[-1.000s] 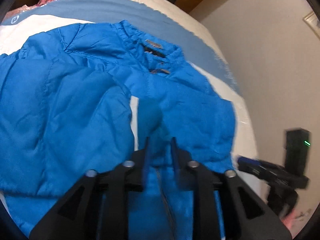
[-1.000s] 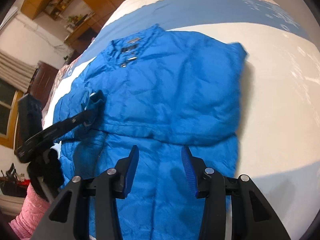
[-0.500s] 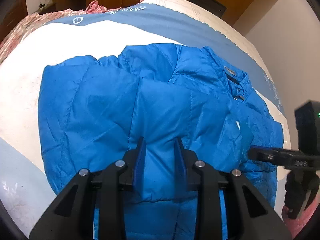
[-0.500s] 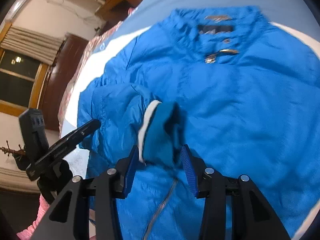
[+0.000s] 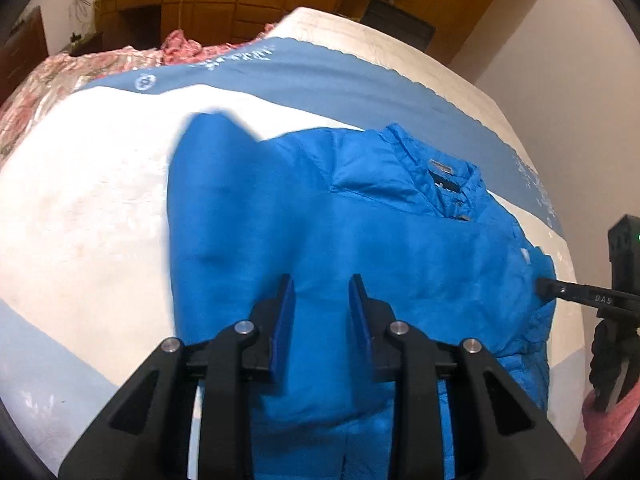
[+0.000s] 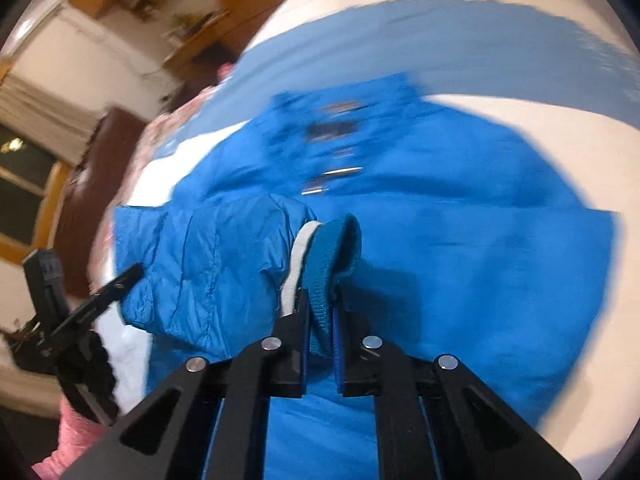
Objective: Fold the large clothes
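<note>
A bright blue padded jacket (image 5: pixel 400 264) lies spread on a bed (image 5: pixel 80 208) whose white cover carries a broad grey-blue band. Its collar (image 5: pixel 436 168), with a dark label and metal snaps, points toward the far edge of the bed, and the body reaches back to the near edge under both cameras.

In the left wrist view, the left gripper (image 5: pixel 322 292) hangs over the middle of the jacket, its two blue-padded fingers (image 5: pixel 285 312) a little apart. Blue cloth fills the gap behind them, but the view does not show whether any of it is pinched or whether the pads only hover above it. A fold of the jacket rises blurred toward the bed's far left side.

In the right wrist view, the right gripper (image 6: pixel 320 300) has its jaws closing on the sleeve's ribbed teal cuff with a white stripe (image 6: pixel 332 264). The cuff stands up between the two fingers (image 6: pixel 301 320) and the pads press it from both sides. The sleeve (image 6: pixel 208 264) trails off to the left of the fingers, lifted and doubled over the jacket's front. The rest of this view is smeared by motion.

Each camera catches the other black tool at its side edge, with a pink knitted sleeve (image 6: pixel 76 432) of the person behind it.
</note>
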The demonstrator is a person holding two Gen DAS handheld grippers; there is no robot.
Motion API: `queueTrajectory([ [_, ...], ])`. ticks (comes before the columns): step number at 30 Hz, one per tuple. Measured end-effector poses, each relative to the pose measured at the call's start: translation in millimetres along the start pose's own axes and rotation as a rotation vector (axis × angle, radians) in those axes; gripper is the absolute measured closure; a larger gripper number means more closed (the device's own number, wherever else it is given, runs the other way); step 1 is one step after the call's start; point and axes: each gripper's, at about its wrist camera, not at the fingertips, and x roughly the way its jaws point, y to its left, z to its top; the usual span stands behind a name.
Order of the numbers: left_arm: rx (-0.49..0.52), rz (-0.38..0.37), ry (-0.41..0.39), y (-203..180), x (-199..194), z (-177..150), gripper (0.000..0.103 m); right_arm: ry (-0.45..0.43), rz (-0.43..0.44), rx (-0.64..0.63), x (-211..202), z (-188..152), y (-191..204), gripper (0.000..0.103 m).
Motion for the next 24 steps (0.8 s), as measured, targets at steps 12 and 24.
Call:
queueTrajectory([
  [12, 0.024, 0.036, 0.085, -7, 58, 0, 0.076, 0.005, -0.123, 0.201, -17, -36, -110, 0.094],
  [24, 0.107, 0.030, 0.039, -46, 44, 28, 0.075, -0.102, -0.192, 0.047, -49, -9, -48, 0.083],
])
